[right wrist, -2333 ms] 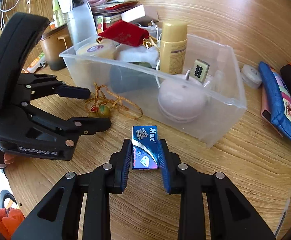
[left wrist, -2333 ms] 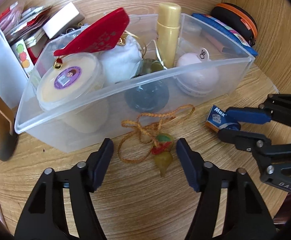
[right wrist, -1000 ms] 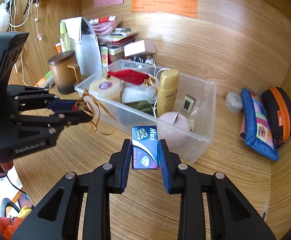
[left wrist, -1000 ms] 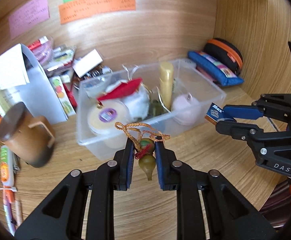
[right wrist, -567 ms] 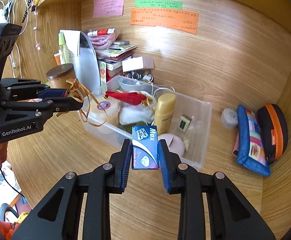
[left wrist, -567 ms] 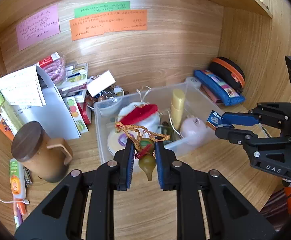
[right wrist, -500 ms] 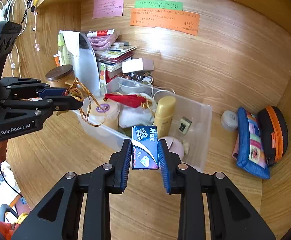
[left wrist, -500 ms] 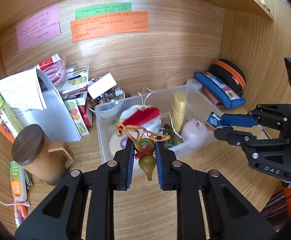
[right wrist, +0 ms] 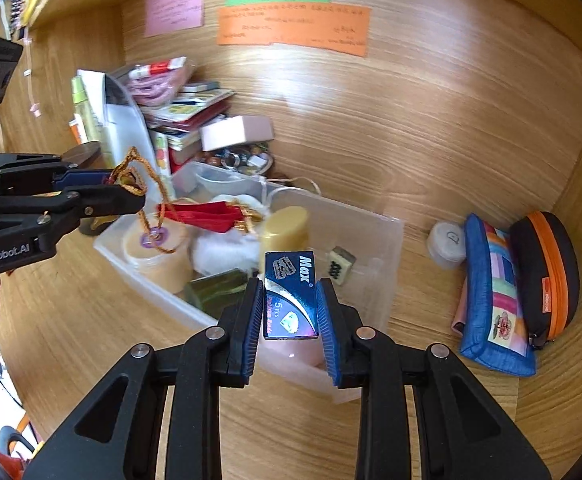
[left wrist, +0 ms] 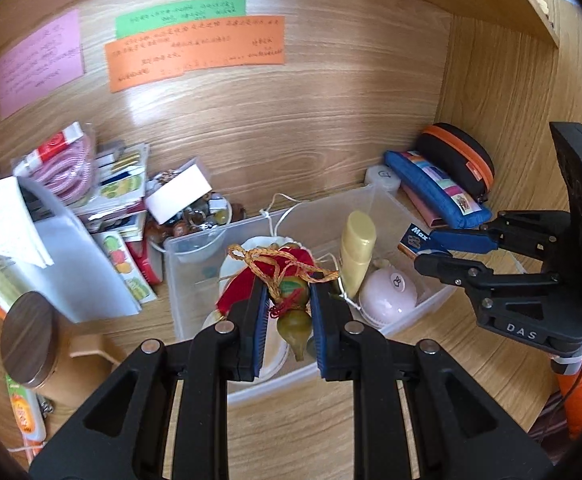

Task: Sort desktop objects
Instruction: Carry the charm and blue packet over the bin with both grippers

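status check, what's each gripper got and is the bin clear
Left gripper shut on gourd charm. Right gripper shut on Max box. Both over crowded clear bin.

Clear plastic bin (right wrist: pixel 387 240); glossy cardboard box (right wrist: pixel 291 296); wood-grain desk (right wrist: pixel 91 320).

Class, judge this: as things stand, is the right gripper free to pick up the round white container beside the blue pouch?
Probably not: the right gripper is shut on the blue Max box, though the path to the round white container looks open.
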The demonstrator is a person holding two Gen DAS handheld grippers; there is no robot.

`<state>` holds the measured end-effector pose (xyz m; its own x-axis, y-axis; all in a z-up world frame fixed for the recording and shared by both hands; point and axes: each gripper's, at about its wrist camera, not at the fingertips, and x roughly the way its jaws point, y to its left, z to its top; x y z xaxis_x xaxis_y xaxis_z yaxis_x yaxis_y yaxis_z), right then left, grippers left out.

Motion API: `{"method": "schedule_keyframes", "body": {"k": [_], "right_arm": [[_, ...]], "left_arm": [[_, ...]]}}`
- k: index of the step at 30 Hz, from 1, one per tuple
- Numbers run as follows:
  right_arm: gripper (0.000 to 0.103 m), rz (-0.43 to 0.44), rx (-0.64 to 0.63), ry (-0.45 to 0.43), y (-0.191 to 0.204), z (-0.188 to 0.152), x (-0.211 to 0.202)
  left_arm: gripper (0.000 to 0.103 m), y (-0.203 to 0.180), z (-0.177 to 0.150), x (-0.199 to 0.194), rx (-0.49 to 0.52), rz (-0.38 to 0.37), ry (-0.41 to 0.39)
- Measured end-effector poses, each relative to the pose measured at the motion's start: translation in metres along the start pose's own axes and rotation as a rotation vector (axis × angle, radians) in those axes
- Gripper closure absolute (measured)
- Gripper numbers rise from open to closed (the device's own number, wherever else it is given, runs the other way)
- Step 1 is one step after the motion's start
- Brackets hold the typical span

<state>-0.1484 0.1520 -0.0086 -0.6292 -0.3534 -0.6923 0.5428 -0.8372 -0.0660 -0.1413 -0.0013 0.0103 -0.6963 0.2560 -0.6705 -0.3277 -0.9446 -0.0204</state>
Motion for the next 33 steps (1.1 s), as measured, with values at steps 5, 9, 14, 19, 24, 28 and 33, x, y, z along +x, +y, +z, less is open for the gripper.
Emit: {"method": "schedule_keyframes", "body": {"k": [5,9,14,19,24,28,33], "right_arm": [[0.078,-0.015,0.028,0.026,-0.017,0.001,0.015],[0.078,-0.016,0.042,0.046,-0.026,0.001,0.028],[0.078,-0.012,0.048,0.071,-0.032,0.001,0.045],[0.078,-0.008,0.034,0.086,-0.032,0.001,0.056],[0.078,-0.012,0.028,0.099,-0.033,0.002,0.067],[0.078,-0.015,0.015,0.099,-0.031,0.004,0.07],[0.078,-0.027,-0.01,0.1,-0.028,0.004,0.074]], "left_arm": [[0.084,-0.005,0.004,0.021,0.016,-0.015,0.028],[0.084,-0.007,0.004,0.036,0.022,-0.023,0.05],[0.084,-0.006,0.003,0.051,0.03,-0.012,0.077],[0.084,-0.005,0.002,0.064,0.032,-0.01,0.099],[0.084,-0.005,0.0,0.076,0.039,-0.002,0.116],[0.084,-0.004,-0.002,0.084,0.04,0.005,0.125],[0.084,-0.006,-0.002,0.086,0.043,0.014,0.118]]}}
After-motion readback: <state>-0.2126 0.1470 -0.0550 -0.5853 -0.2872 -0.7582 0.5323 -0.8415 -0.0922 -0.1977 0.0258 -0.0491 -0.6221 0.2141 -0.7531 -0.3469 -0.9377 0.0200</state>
